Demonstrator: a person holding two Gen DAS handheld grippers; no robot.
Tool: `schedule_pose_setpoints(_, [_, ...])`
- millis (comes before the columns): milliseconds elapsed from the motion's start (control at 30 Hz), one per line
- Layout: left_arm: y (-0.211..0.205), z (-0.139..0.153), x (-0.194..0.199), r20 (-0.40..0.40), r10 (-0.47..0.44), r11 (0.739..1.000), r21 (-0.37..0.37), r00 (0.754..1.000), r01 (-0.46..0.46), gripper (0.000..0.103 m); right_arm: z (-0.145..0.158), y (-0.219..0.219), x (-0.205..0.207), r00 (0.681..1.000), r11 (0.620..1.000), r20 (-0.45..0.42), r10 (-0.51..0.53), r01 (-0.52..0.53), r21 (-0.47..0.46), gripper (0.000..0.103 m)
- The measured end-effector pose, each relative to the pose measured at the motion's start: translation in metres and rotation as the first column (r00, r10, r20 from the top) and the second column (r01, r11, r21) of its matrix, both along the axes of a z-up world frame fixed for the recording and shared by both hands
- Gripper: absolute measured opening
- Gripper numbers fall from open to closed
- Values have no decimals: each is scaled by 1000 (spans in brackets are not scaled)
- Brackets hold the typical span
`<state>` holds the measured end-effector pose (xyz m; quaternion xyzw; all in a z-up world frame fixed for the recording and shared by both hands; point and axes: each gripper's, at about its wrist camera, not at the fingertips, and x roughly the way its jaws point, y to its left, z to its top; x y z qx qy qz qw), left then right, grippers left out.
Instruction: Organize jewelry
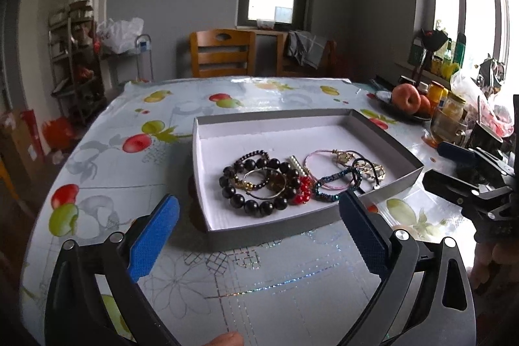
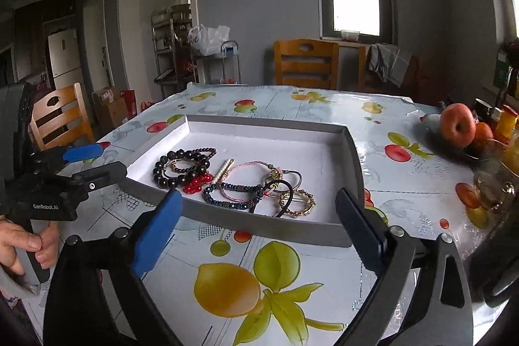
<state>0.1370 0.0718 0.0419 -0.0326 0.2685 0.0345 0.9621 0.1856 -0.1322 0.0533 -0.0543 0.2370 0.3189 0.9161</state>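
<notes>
A shallow grey box with a white inside lies on the table. Inside it lie a large dark bead bracelet, red beads, a white pearl piece, a pink cord bracelet, a dark blue braided bracelet and a gold bangle. My left gripper is open and empty, just in front of the box's near wall. My right gripper is open and empty, at the box's near wall.
The table has a fruit-print cloth. A dish of peaches, jars and a glass stand at the right edge. Wooden chairs stand beyond the table.
</notes>
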Motion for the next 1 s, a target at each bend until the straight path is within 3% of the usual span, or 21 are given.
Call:
schedule_pose_setpoints(300, [-12,3,-9,36,7,998,56,999,-9,98,2,-2,-12,1000,1000,24,-15,15,2,97])
schedule_pose_setpoints(1000, [-16,6,-14,55,20,998,62,998,-23,98,2,-7,-18,998,998,33,-57,56,11,97])
